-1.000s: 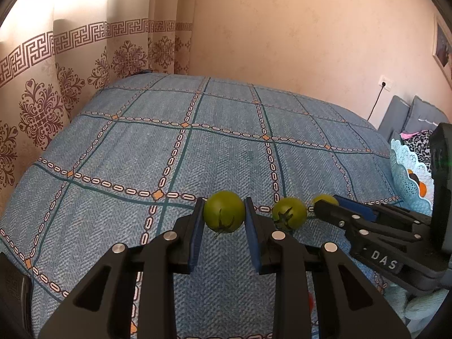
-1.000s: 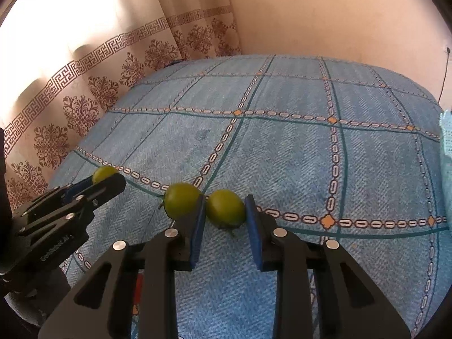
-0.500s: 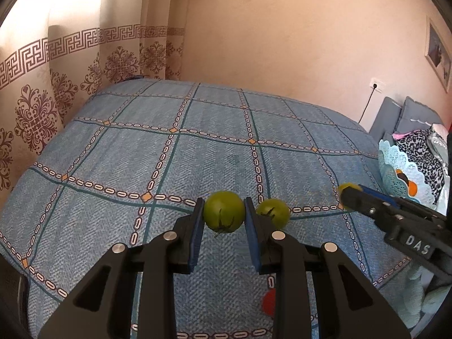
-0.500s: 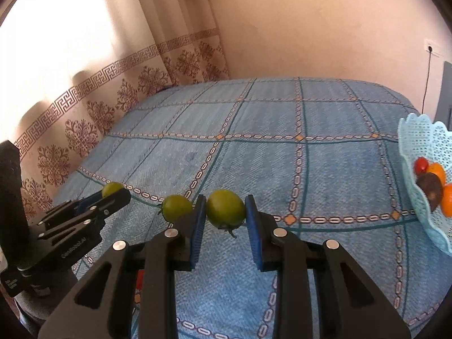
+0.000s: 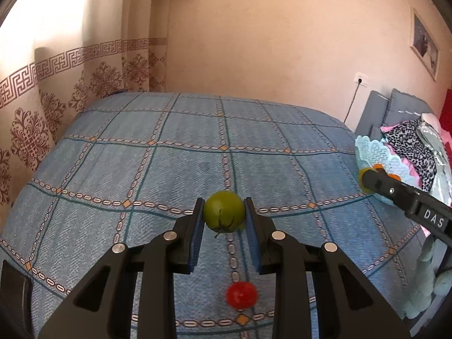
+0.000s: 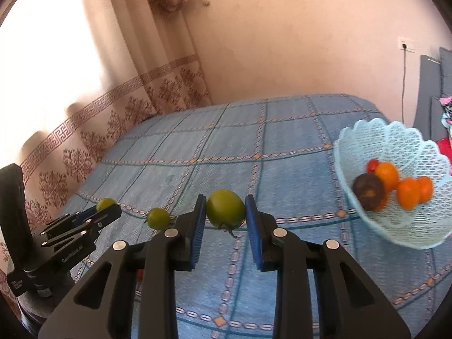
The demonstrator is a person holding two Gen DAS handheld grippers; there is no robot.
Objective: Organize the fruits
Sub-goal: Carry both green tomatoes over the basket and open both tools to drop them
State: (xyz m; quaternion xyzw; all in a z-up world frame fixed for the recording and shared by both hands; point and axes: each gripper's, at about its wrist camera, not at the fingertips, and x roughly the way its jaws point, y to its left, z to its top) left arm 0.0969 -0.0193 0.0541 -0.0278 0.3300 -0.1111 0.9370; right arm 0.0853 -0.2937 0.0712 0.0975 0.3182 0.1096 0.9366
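We see our left gripper (image 5: 224, 212) clamped on a green tomato (image 5: 224, 211) above the blue bedspread (image 5: 169, 155). Our right gripper (image 6: 225, 210) pinches another green tomato (image 6: 225, 208), near the pale blue basket (image 6: 406, 226) holding orange fruit (image 6: 406, 192).

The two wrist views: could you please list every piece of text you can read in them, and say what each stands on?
"DAS": white letters on the black right gripper, seen in the left wrist view.
Unreadable: small blurred white print on the black left gripper, seen in the right wrist view.
Unreadable: framed picture on the pink wall; no legible text.
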